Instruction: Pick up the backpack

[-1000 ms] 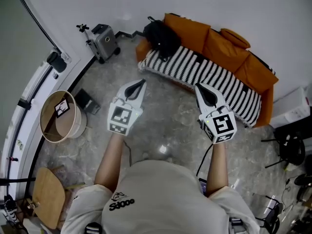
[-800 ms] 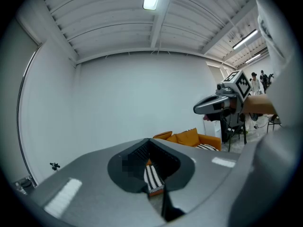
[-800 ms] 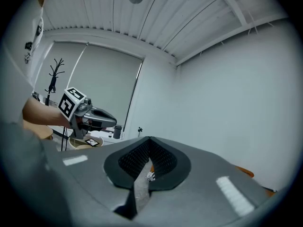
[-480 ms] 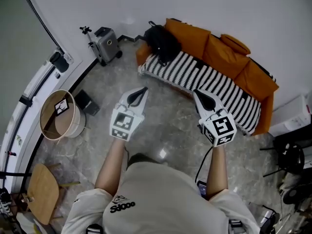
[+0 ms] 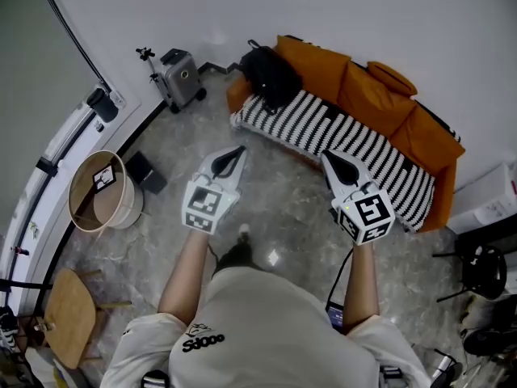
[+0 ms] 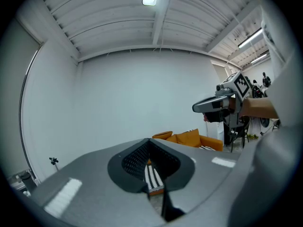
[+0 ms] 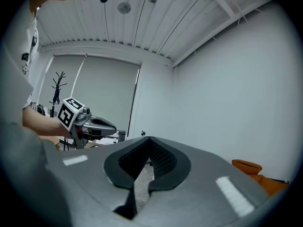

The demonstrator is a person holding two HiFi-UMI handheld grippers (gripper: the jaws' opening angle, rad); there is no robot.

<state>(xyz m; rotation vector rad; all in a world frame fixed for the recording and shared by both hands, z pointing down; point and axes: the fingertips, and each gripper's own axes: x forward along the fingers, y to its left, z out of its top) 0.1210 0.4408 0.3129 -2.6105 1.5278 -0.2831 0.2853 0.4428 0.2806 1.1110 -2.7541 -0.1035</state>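
The black backpack (image 5: 269, 74) sits at the far-left end of the orange sofa (image 5: 380, 87), slumped into the corner where armrest and backrest meet, which seems to be what keeps it upright. What looks like a carry loop stands up at its top, toward the wall. Along the rest of the sofa's seat runs a black-and-white striped cover (image 5: 351, 136), whose near edge hangs over the front. A grey suitcase (image 5: 181, 77) stands on the floor (image 5: 279, 188) near that same end of the sofa, against the wall. Both tools are well short of the sofa, held out roughly level over open floor and aimed toward it. The left hand-held gripper (image 5: 237, 151) points more or less at the sofa's backpack end, with its jaws pressed together and nothing between them. The right hand-held gripper (image 5: 329, 158) points at the middle of the sofa, its jaws likewise pressed together and empty. Closed jaws make sense here, since nothing is within reach. By my reading this is the approach, and the jaws would need to spread before reaching the bag's loop.
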